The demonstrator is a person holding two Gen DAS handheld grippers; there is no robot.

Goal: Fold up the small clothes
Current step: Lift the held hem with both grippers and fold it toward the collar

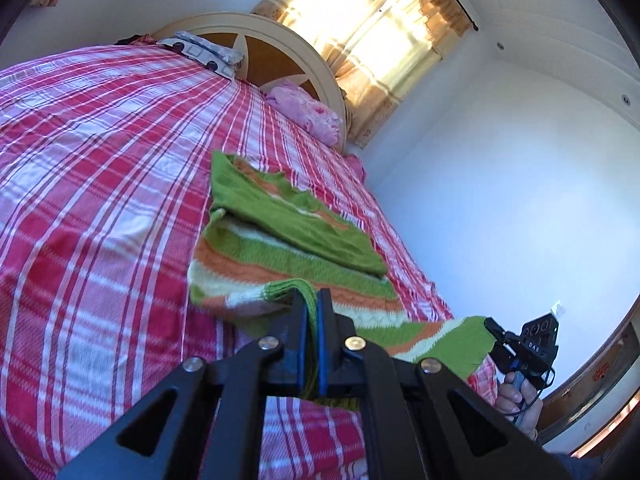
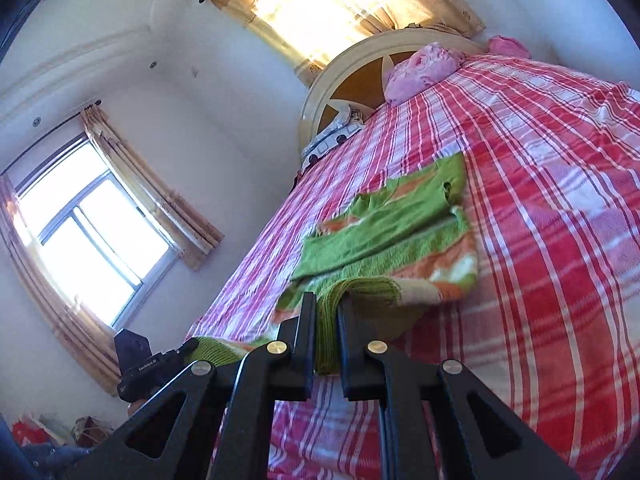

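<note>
One knitted sweater with green, orange and cream stripes lies on the red checked bed. The left gripper pinches its fuzzy bottom edge. The right gripper pinches that edge too. Two pink pillows sit by the round headboard.

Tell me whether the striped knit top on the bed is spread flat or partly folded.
Partly folded. The striped knit top has a green flap doubled over its stripes, and its near hem is pinched and raised off the plaid bedspread by both grippers.
</note>
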